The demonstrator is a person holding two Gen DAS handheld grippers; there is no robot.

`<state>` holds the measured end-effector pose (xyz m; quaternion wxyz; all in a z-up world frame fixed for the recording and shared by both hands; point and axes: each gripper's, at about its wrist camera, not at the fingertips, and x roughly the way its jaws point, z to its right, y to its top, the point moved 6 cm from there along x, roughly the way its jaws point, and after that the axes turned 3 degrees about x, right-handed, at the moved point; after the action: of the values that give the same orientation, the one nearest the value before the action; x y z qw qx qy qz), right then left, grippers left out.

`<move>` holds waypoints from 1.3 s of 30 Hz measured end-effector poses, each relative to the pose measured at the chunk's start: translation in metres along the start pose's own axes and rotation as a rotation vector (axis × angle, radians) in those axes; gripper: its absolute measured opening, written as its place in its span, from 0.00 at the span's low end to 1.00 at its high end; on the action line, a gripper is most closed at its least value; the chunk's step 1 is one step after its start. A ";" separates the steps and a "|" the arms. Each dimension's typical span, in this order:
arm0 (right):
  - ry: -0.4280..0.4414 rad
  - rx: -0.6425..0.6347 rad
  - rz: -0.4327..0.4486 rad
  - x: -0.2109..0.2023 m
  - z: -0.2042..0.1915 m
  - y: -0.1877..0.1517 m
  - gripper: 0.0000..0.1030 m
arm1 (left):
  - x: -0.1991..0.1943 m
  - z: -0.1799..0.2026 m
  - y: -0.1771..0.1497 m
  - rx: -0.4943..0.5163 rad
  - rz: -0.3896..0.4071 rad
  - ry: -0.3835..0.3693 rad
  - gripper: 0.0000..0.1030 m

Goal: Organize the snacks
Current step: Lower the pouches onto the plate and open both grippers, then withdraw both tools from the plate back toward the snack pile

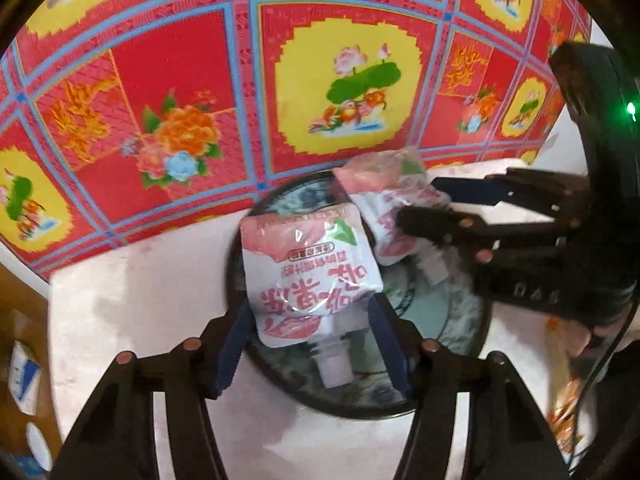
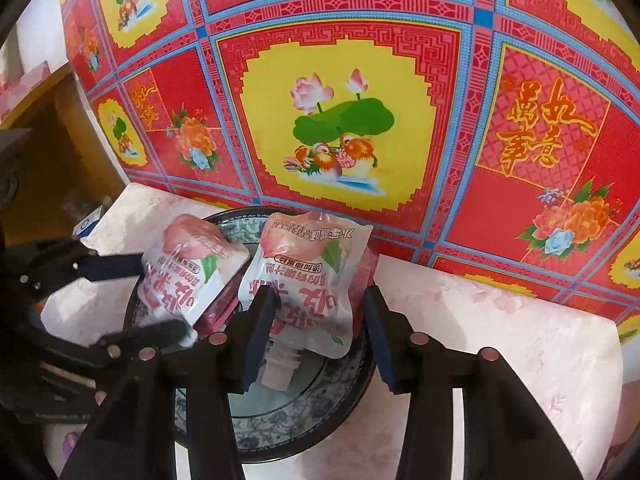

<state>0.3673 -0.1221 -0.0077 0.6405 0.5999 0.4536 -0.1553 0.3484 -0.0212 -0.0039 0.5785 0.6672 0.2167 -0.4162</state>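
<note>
Left wrist view. Item: spouted jelly pouch (image 1: 308,276), white and pink film, cap end towards the camera. Location: over the blue-patterned plate (image 1: 360,412), which sits at the far edge of the pale table (image 1: 140,300), against a red patterned sheet (image 1: 180,80). Left gripper (image 1: 310,340): jaws part-way open, straddling the pouch, one pad at each side edge. Whether they press cannot be told. A second pouch (image 1: 384,200) stands at the far side of the plate, between the tongs of the right gripper (image 1: 418,204).

Right wrist view. Item: second pouch (image 2: 308,276), upright and leaning, spout (image 2: 276,368) pointing down into the plate (image 2: 280,448). Right gripper (image 2: 320,320): jaws half open around the pouch's lower body, one pad against the film, the other just beside it. A firm grip cannot be confirmed. The first pouch (image 2: 188,272) tilts to the left of it, between the jaws of the left gripper (image 2: 162,298).

Handling, as judged: both pouches look light, soft and liquid-filled, with glossy film likely to slide. The belly would bulge and shift under a hard squeeze. Best hold: across the flat faces near the sealed side seams or just above the rigid spout collar, with moderate pressure. The plate appears ceramic, so set-downs should be gentle.
</note>
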 end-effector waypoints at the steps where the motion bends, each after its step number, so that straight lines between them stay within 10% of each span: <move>1: 0.000 0.000 0.000 0.000 0.000 0.000 0.45 | 0.001 0.001 0.001 -0.009 0.010 0.001 0.61; 19: -0.030 -0.026 0.017 -0.051 -0.011 0.002 0.70 | -0.052 0.005 0.013 -0.032 0.151 0.108 0.70; 39: 0.017 -0.046 0.137 -0.159 -0.069 -0.108 0.70 | -0.186 0.051 -0.087 -0.013 0.310 0.226 0.76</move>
<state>0.1737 -0.1397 0.0555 0.6595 0.6158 0.4203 -0.0957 0.1612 -0.0133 0.0955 0.6120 0.7314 0.1777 -0.2429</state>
